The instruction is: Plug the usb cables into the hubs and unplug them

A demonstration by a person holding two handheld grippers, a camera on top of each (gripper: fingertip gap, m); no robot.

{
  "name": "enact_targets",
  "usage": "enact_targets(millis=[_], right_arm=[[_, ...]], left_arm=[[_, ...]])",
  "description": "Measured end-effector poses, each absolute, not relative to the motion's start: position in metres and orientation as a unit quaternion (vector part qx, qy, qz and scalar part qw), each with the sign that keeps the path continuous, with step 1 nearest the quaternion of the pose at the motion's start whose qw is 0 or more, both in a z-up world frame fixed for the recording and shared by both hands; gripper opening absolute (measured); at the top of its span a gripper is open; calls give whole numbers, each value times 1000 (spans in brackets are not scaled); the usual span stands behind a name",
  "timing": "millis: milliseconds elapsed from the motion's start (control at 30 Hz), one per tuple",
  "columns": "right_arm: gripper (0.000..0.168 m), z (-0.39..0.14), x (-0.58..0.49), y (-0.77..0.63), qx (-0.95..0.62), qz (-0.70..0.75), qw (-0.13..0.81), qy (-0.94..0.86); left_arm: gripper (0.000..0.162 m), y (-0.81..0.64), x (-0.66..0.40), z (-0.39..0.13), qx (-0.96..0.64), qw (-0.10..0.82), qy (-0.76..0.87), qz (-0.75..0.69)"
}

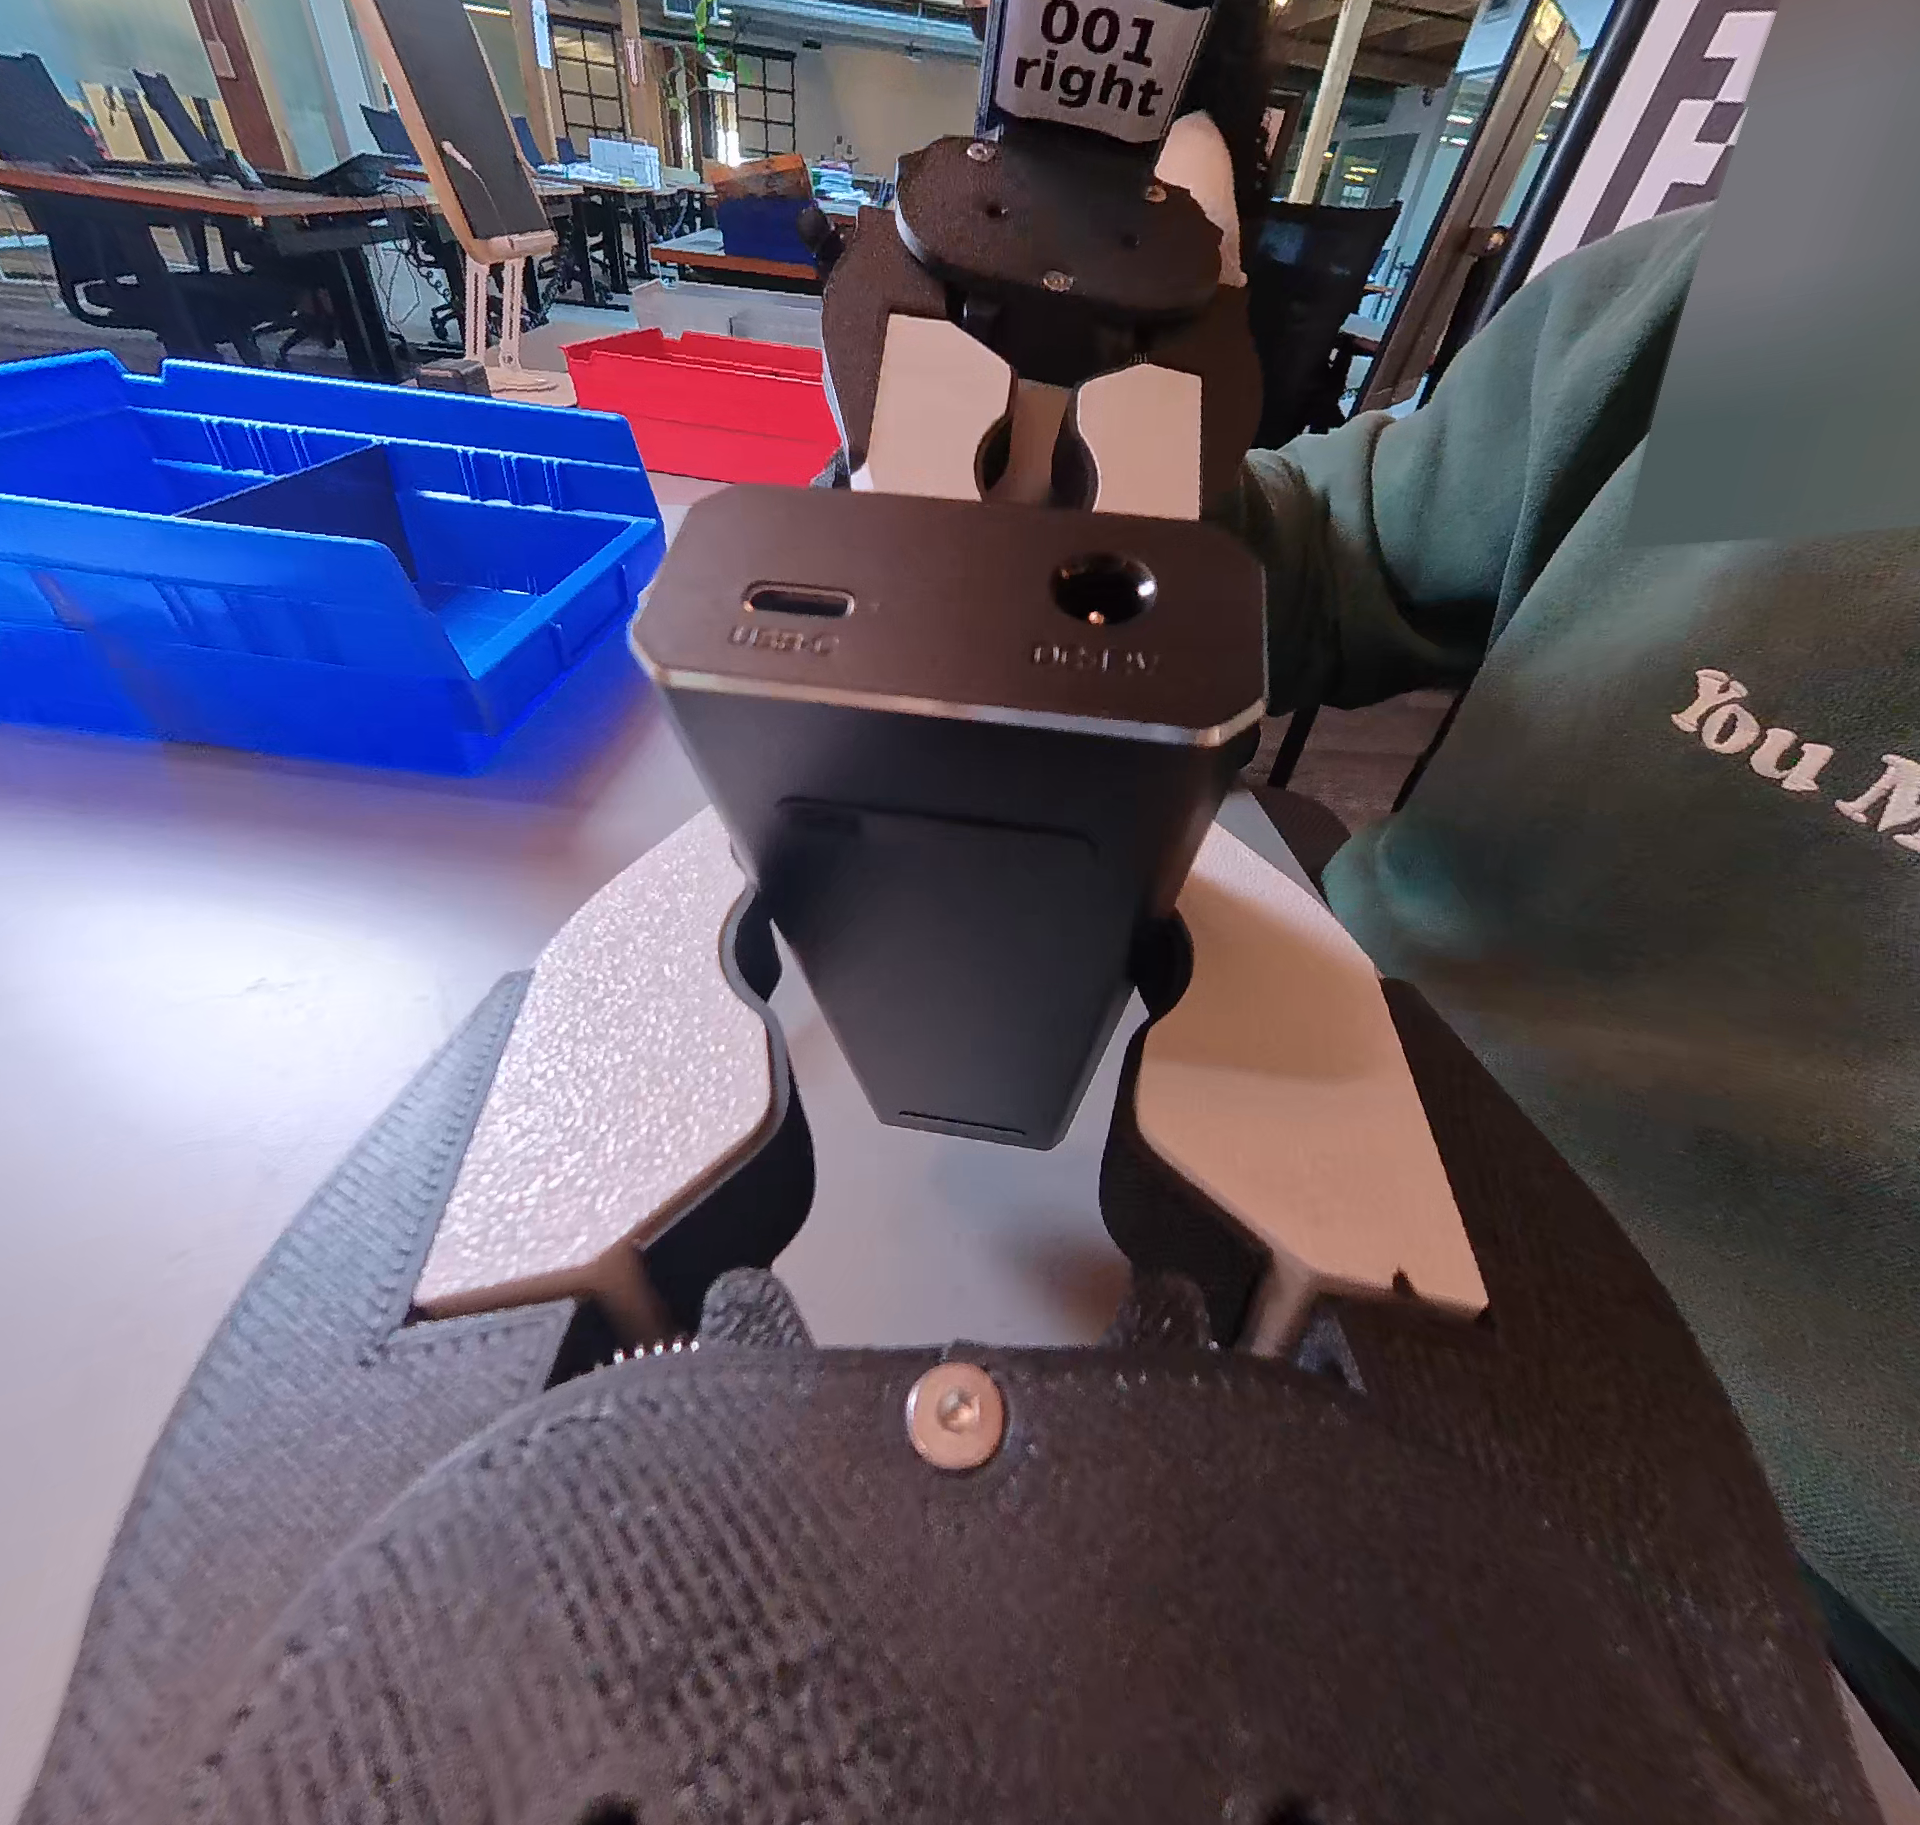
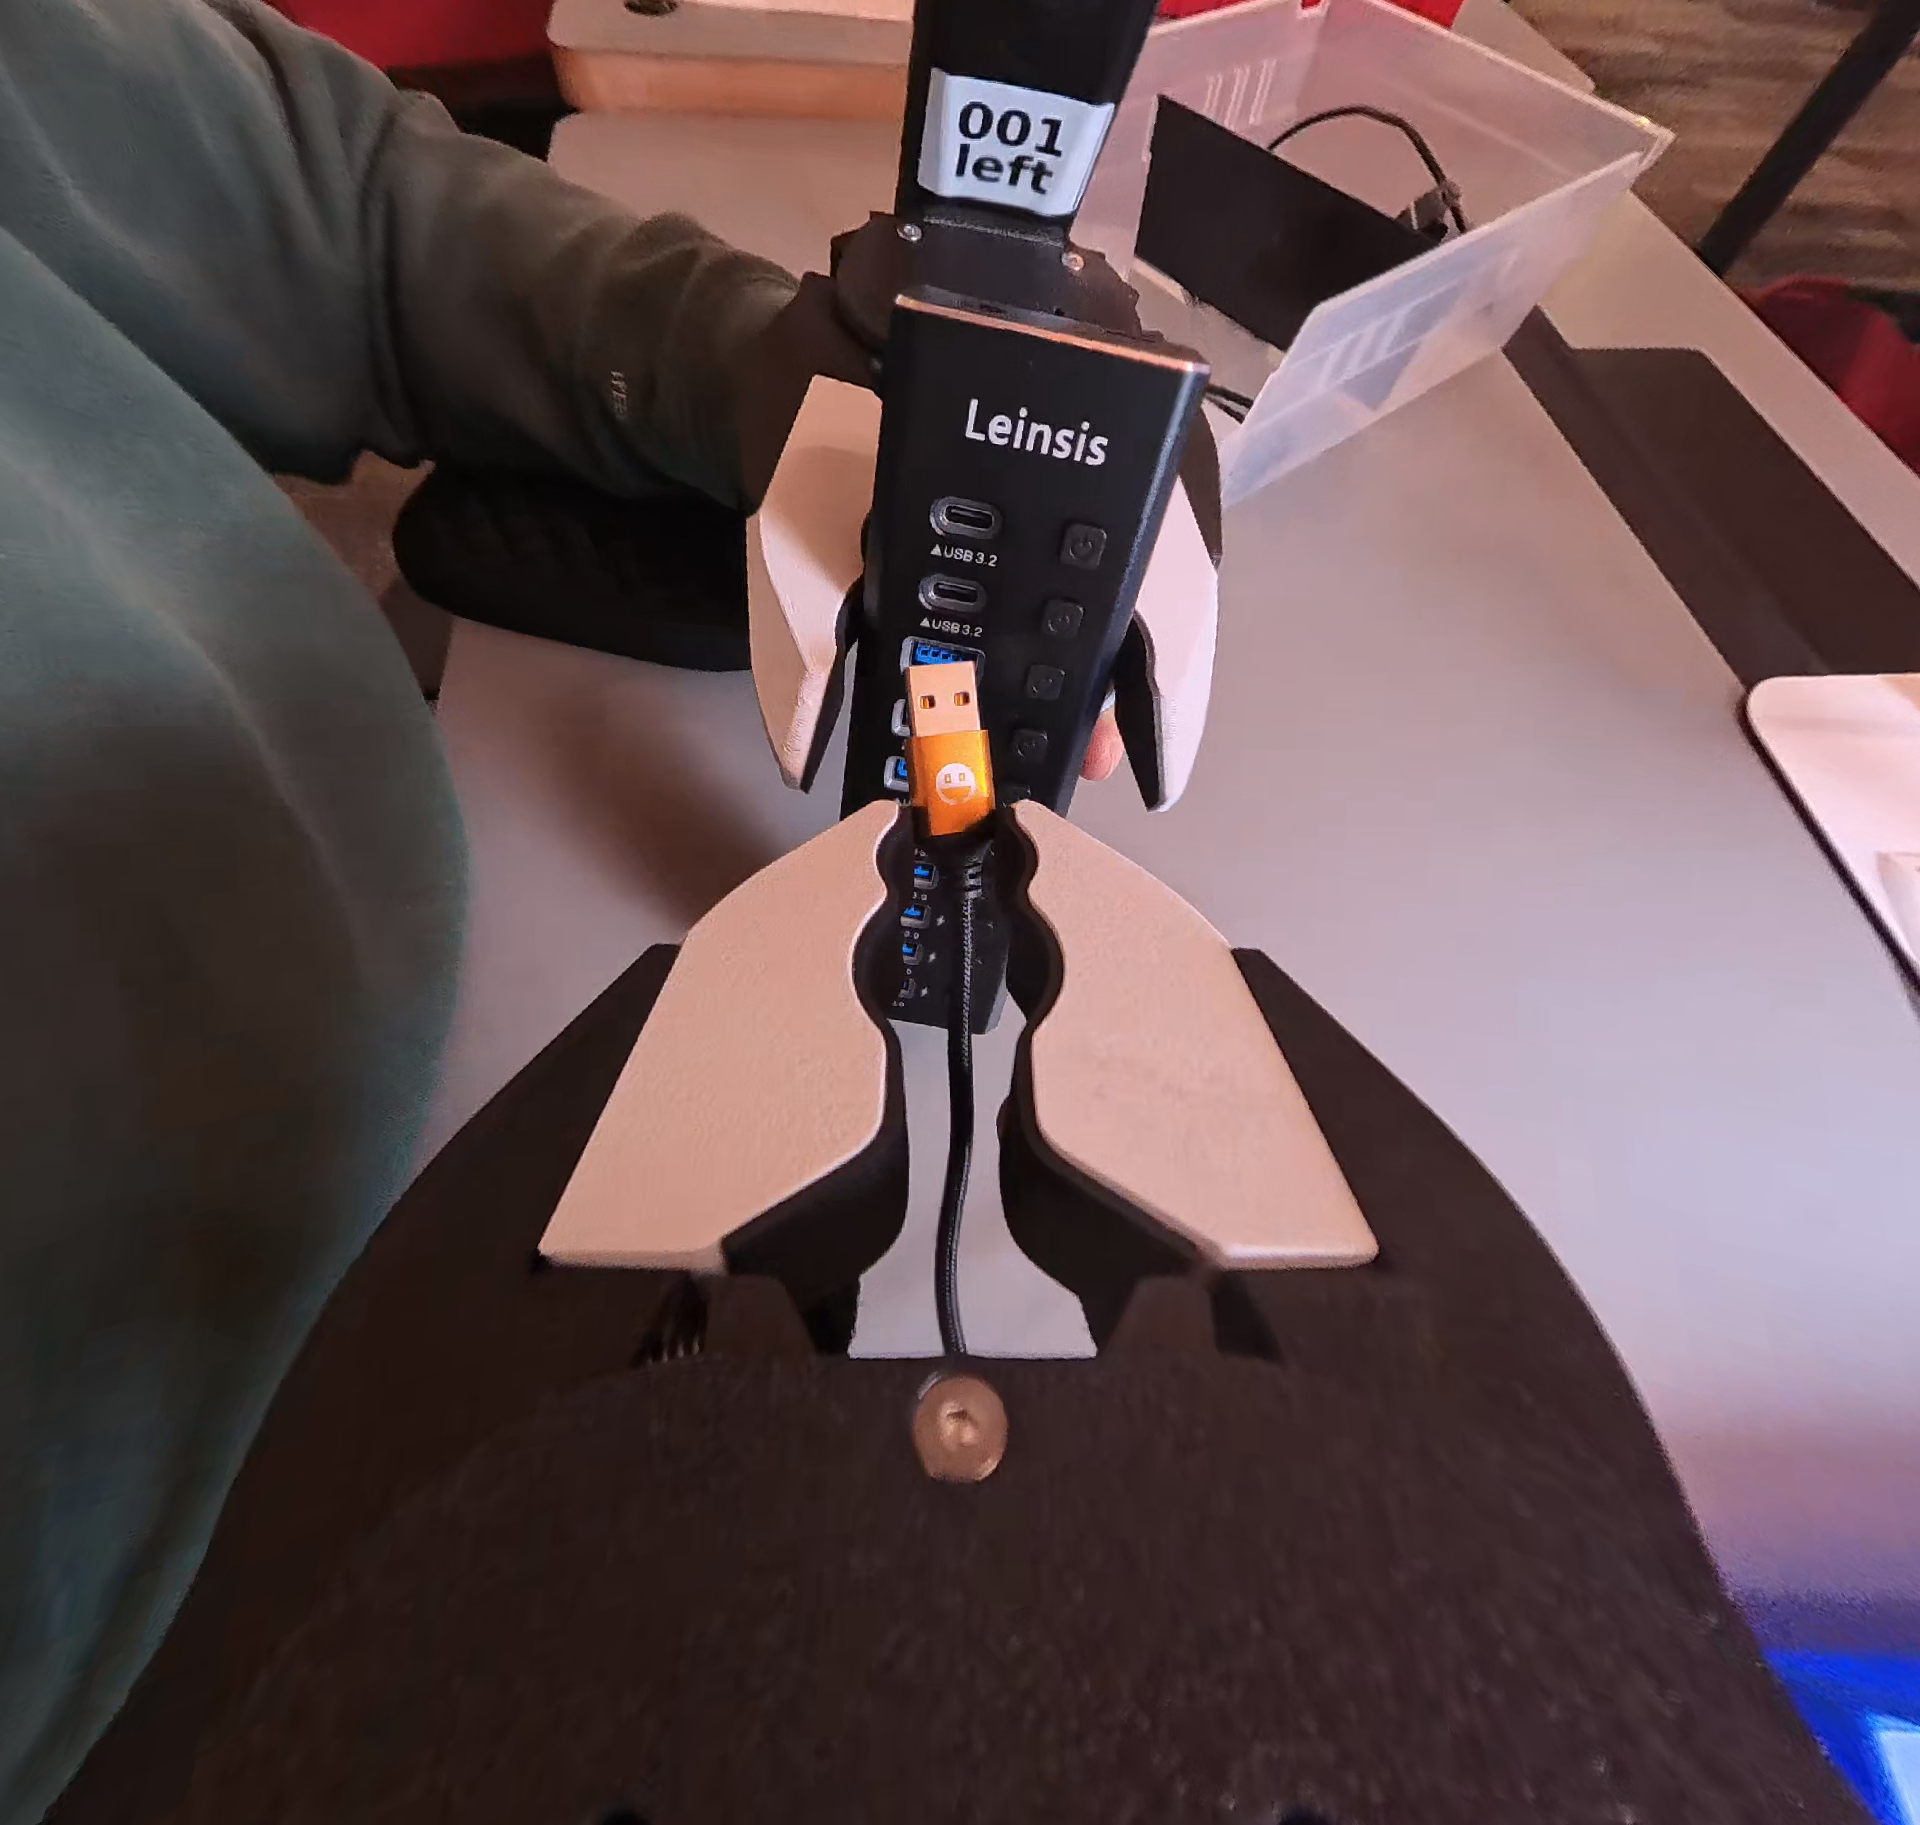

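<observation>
My left gripper (image 1: 956, 944) is shut on a black USB hub (image 1: 951, 788) and holds it above the table, its end face with two sockets towards the camera. In the right wrist view the hub (image 2: 1029, 445) shows its port side, gripped between the left gripper's white fingers (image 2: 800, 612). My right gripper (image 2: 956, 825) is shut on an orange USB plug (image 2: 948, 747) with a black braided cable (image 2: 958, 1152). The plug's metal tip is right at the top blue port, with its whole metal shell showing. The right gripper (image 1: 1034, 456) also shows behind the hub in the left wrist view.
A blue bin (image 1: 312, 570) and a red bin (image 1: 707, 404) stand on the grey table (image 2: 1455, 840) beyond the hub. A clear plastic box (image 2: 1403, 248) holds a black cable. A white object (image 2: 1849, 767) lies at the right edge. A person's green sleeve (image 2: 260, 632) is close by. Left tips and right tips are each some 40 cm from the white object (image 2: 1849, 767).
</observation>
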State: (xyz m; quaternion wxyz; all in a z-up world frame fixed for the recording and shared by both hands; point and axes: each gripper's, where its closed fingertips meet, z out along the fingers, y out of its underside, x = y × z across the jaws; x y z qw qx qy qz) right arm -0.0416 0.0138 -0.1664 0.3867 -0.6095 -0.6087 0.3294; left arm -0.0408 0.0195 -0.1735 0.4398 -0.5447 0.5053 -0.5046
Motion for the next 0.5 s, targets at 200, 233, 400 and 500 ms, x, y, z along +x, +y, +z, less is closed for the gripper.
enact_targets(millis=[200, 233, 400, 500], right_arm=[[15, -174, -37, 21, -624, 300, 386, -610], [15, -176, -33, 26, -629, 284, 391, -609], [16, -203, 6, 75, -623, 40, 456, -634], [16, -249, 19, 66, -605, -19, 402, -687]], left_arm=[[70, 19, -42, -169, -540, 437, 496, -521], [70, 20, -43, -168, -540, 437, 493, -524], [70, 30, -50, -166, -550, 452, 482, -511], [70, 37, -53, -167, -560, 460, 482, -492]])
